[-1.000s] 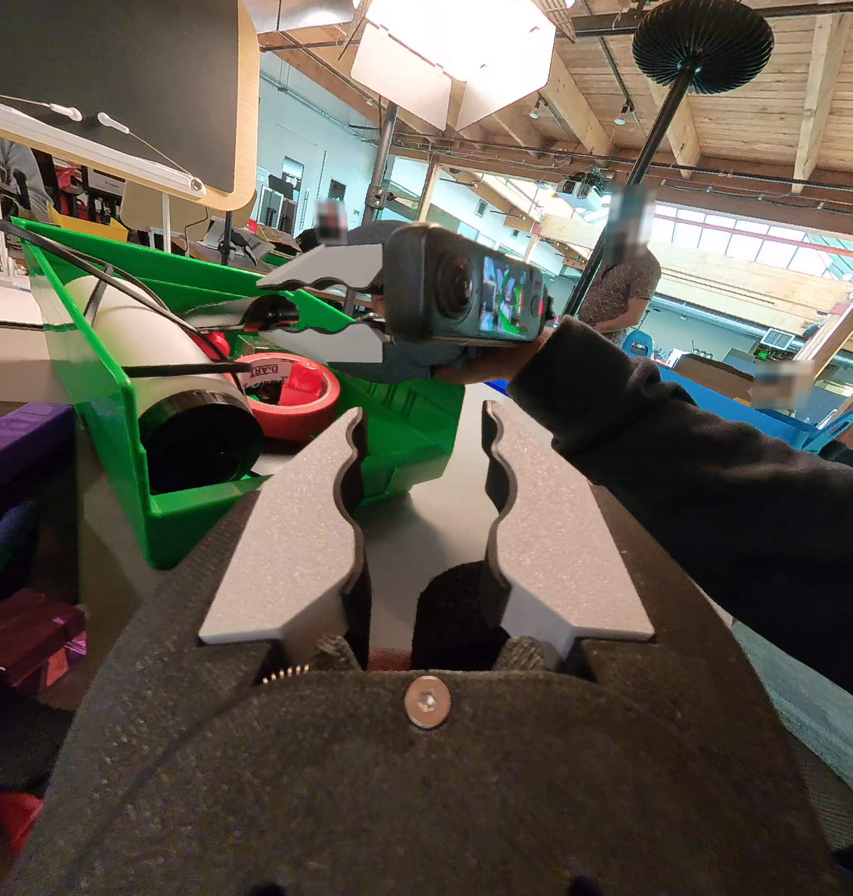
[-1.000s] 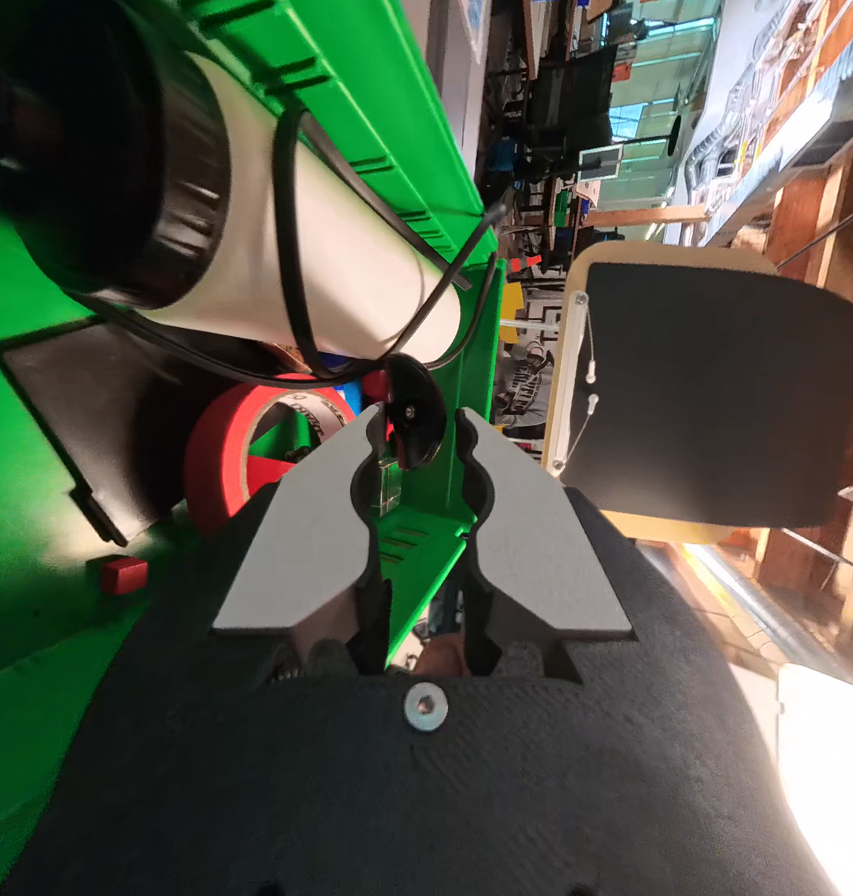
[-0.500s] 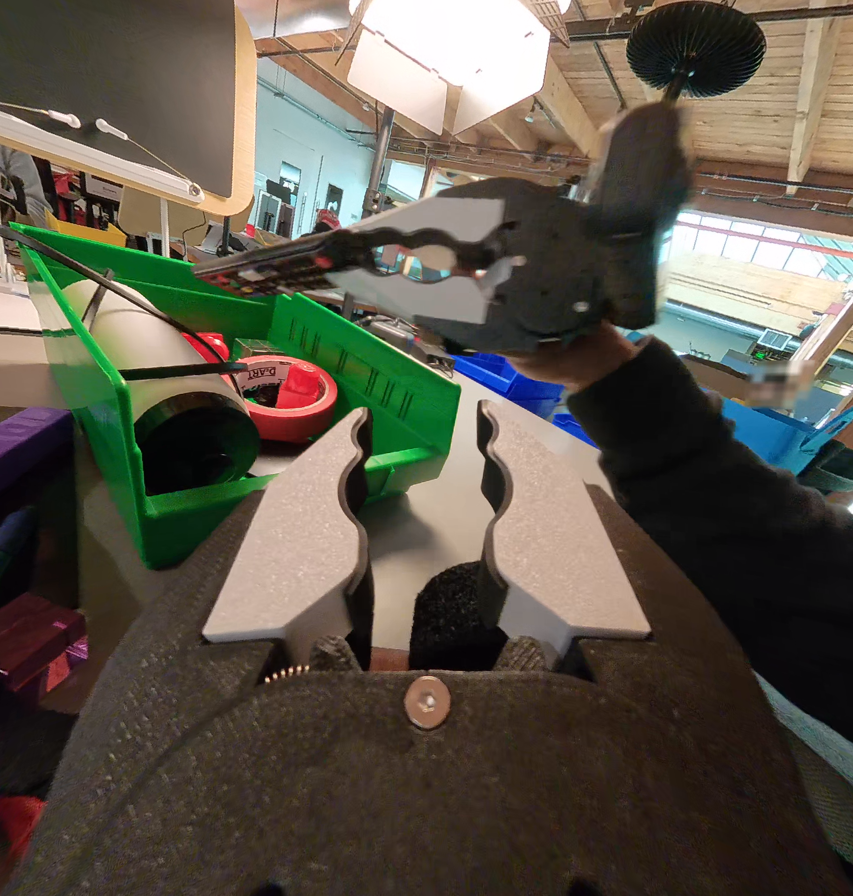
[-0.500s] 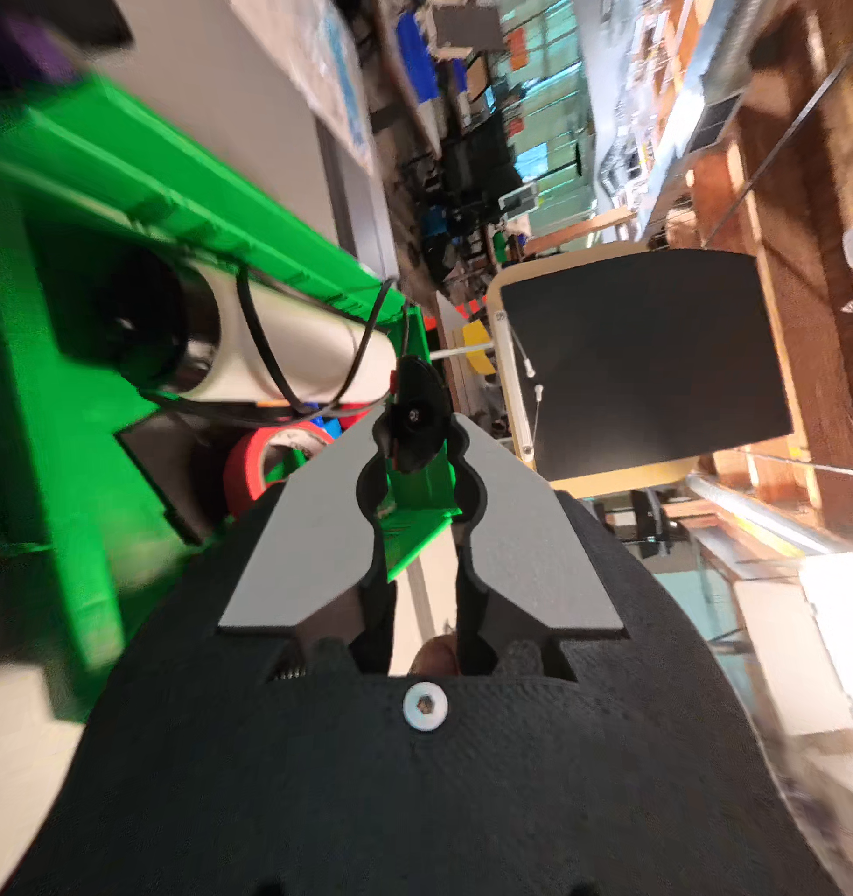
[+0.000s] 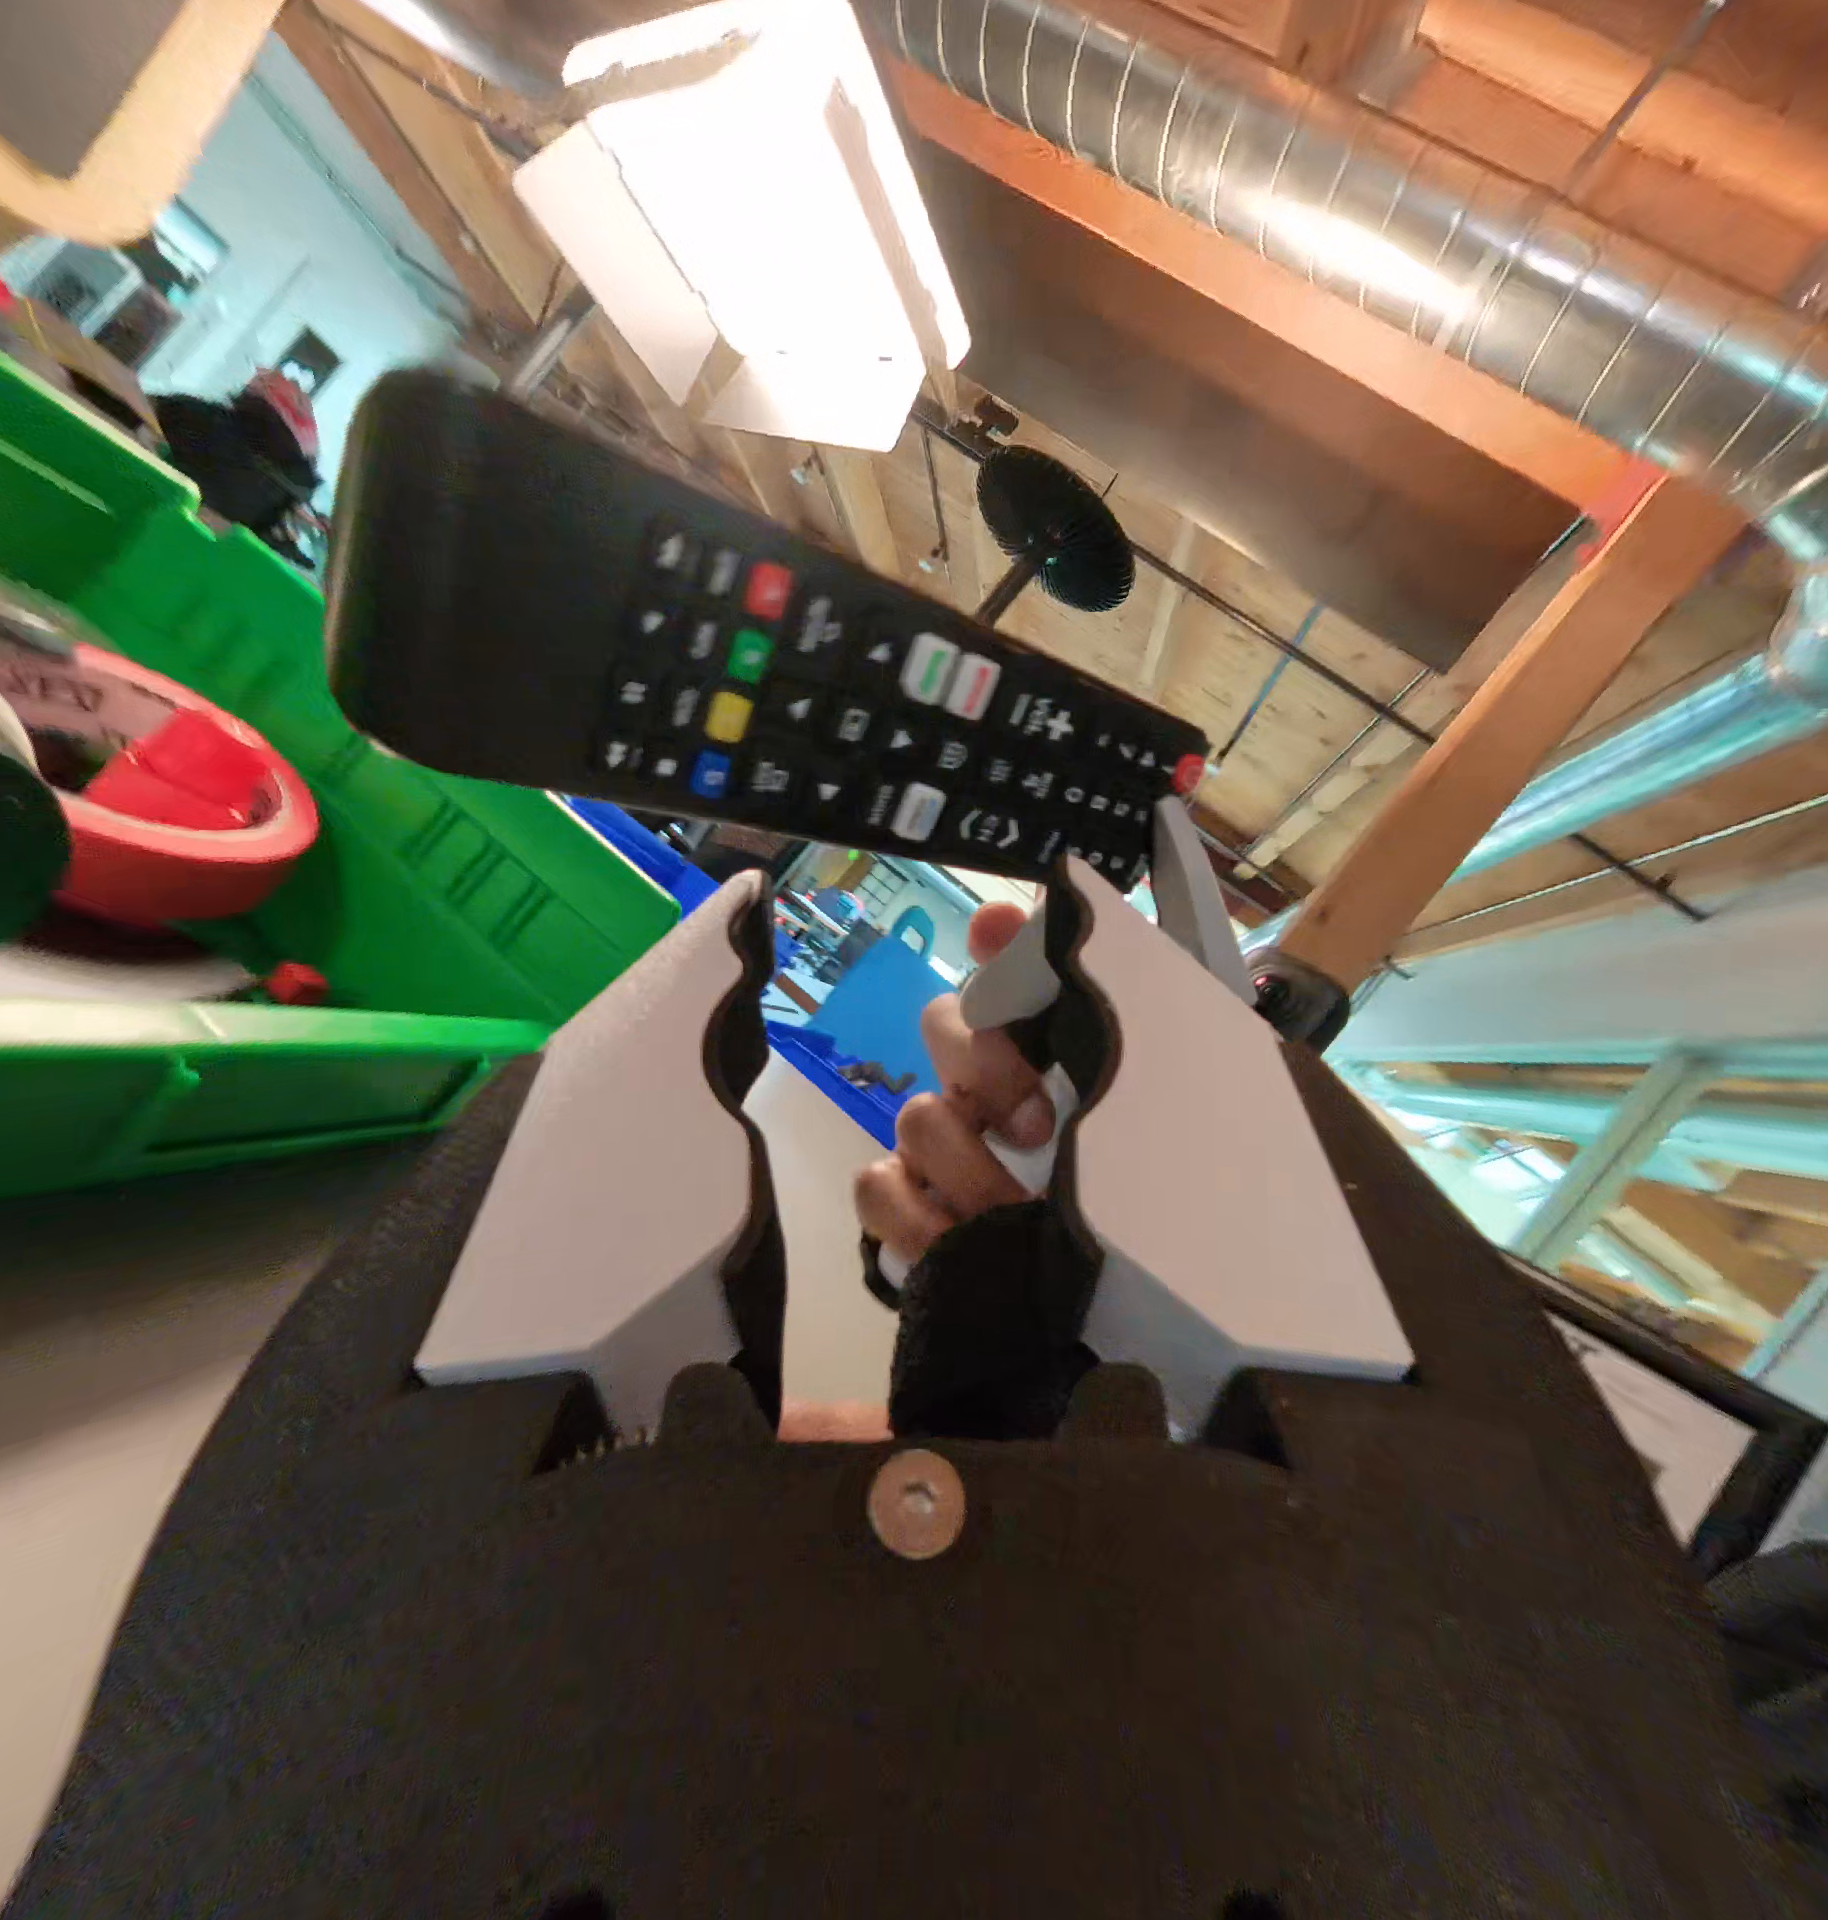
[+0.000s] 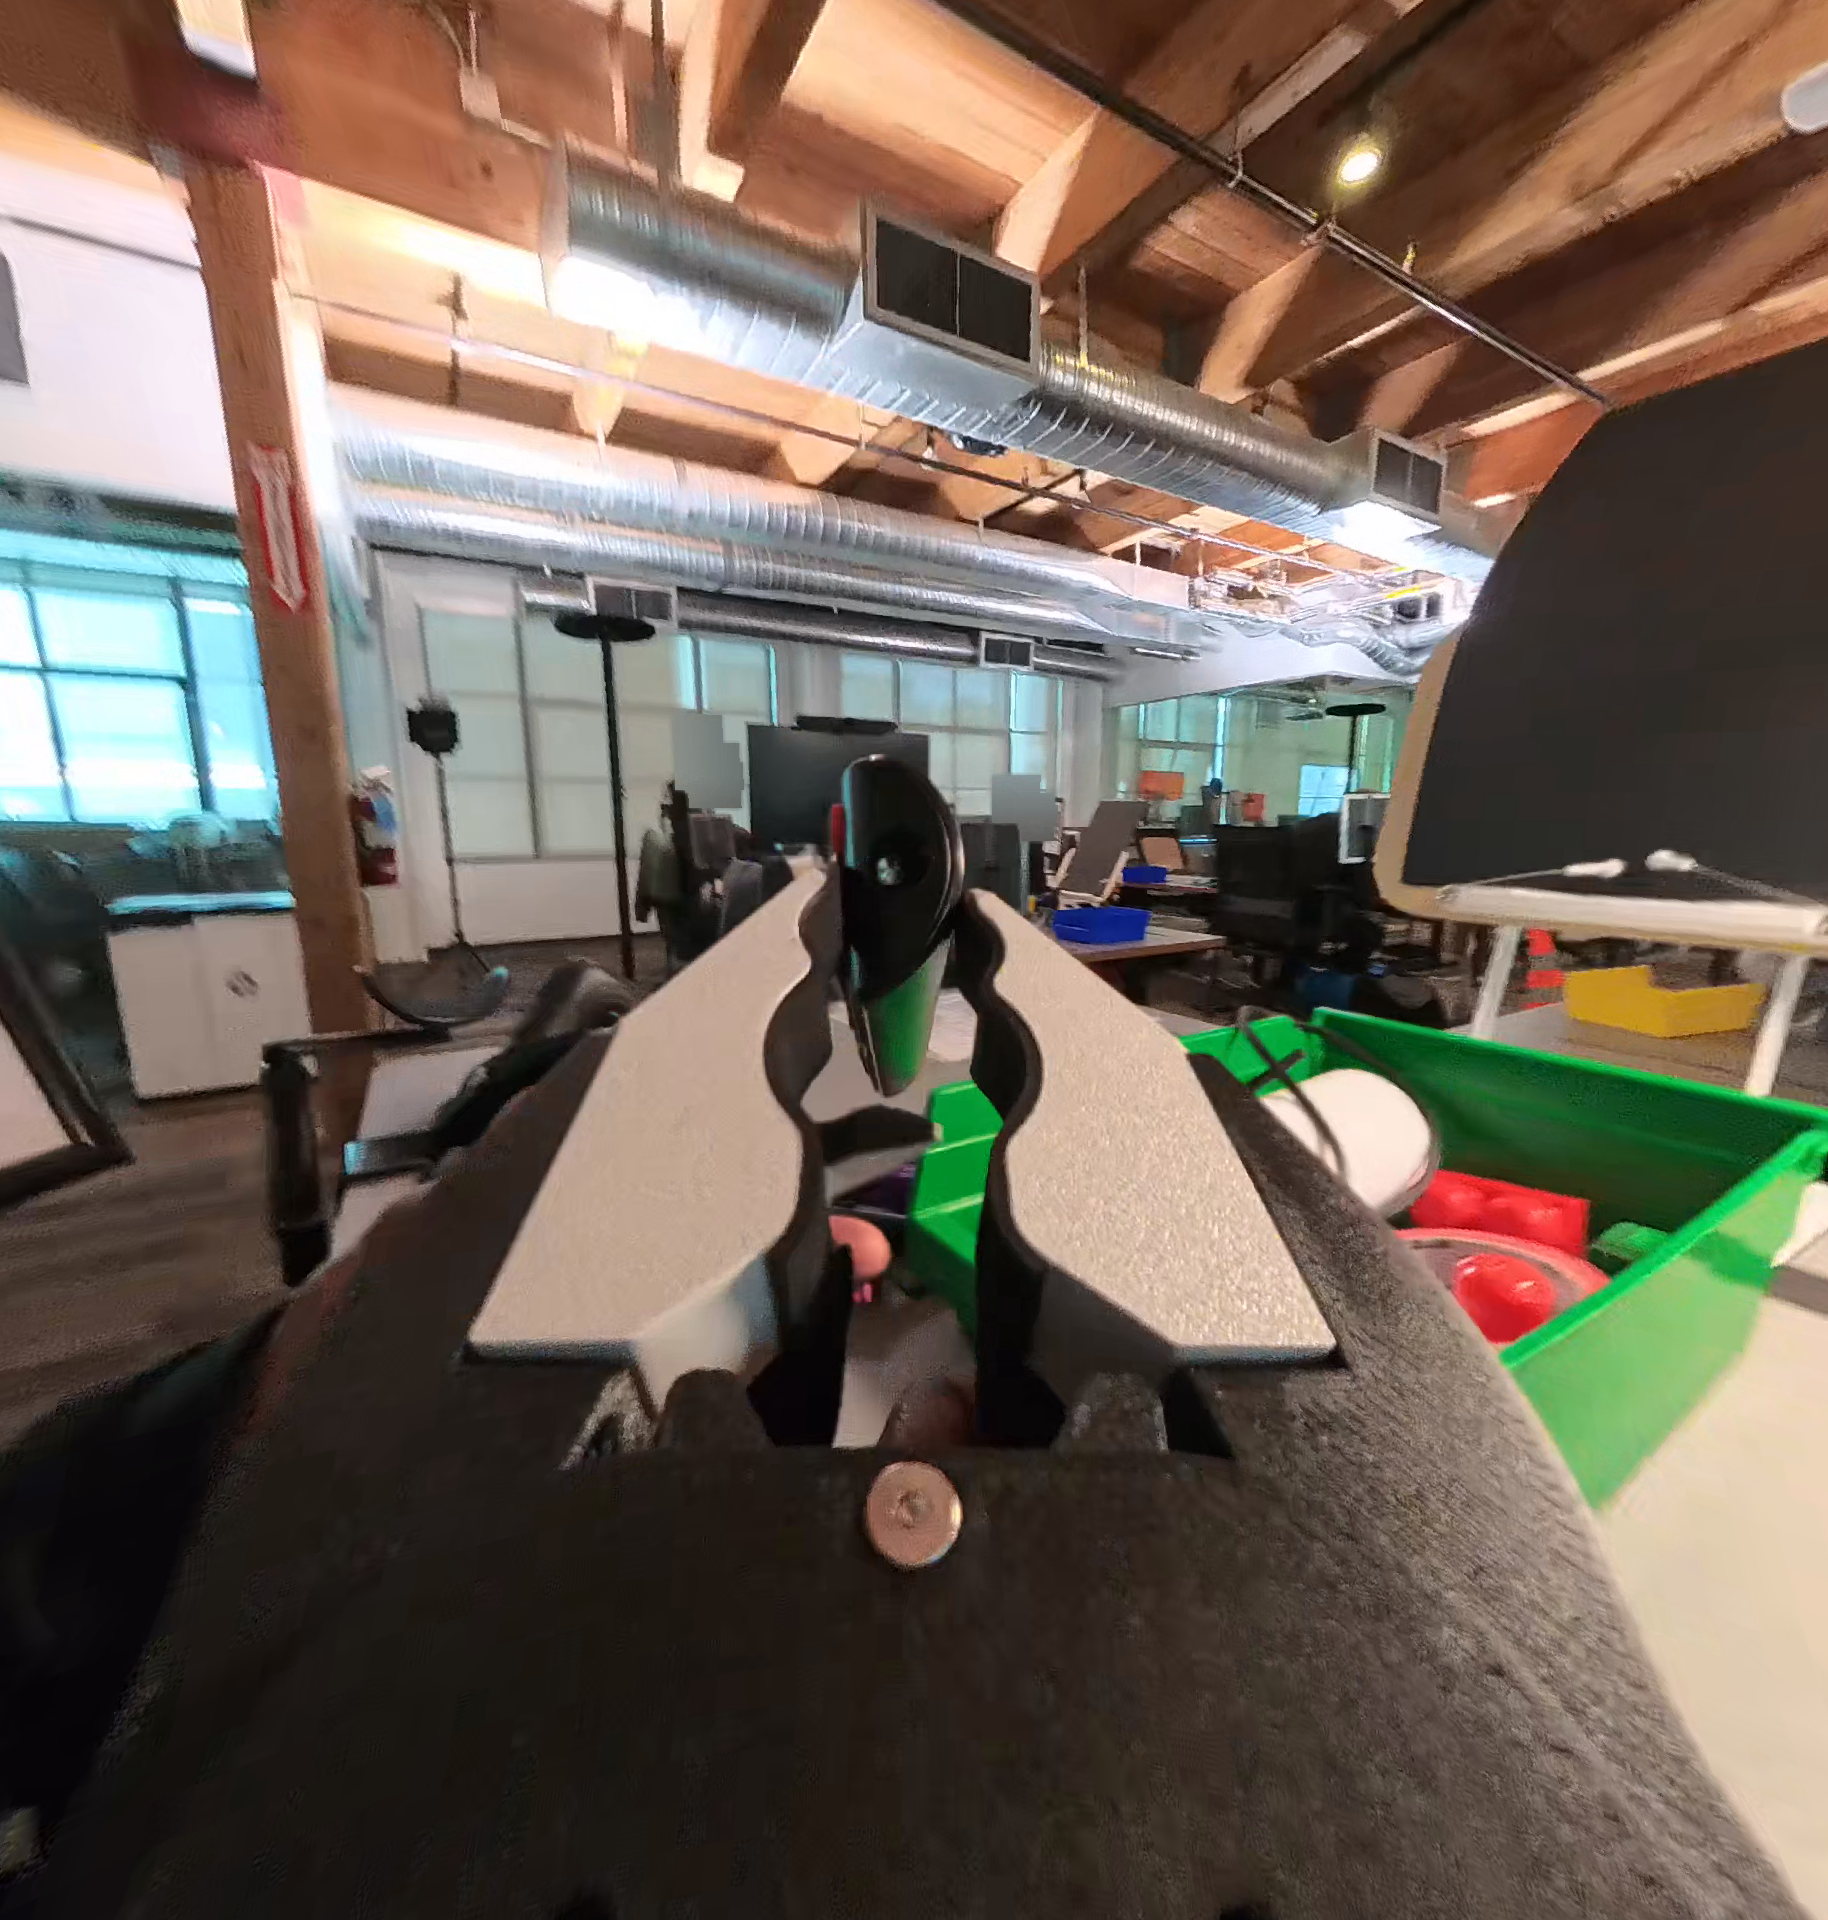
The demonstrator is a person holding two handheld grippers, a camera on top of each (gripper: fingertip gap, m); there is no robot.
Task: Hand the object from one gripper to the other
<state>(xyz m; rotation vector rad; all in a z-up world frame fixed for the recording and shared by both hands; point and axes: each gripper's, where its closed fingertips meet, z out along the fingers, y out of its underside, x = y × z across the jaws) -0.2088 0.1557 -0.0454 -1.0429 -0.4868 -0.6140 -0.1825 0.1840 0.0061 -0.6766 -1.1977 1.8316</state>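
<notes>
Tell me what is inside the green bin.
In the green bin lie a red tape roll, a white tube and red blocks. The bin wall and right tongs hide the rest.

Right gripper clamped on the end of a black remote, workshop beyond

The right gripper [image 6: 894,914] has its two grey fingers [image 6: 681,1122] closed on a black remote control [image 6: 894,914], seen end-on and standing upright between the tips, at 12 o'clock from the gripper's black body. At 3 o'clock a green bin [image 6: 1575,1132] sits on a pale table [image 6: 1720,1507], holding a white cylinder [image 6: 1351,1138] wrapped by a black cable, a red block [image 6: 1502,1210] and a roll of red tape [image 6: 1512,1288]. At 2 o'clock stands a black board with a pale wooden edge [image 6: 1658,665]. A yellow bin [image 6: 1658,1003] lies beyond it. Silver ducts [image 6: 785,520] run under the wooden ceiling.
</notes>
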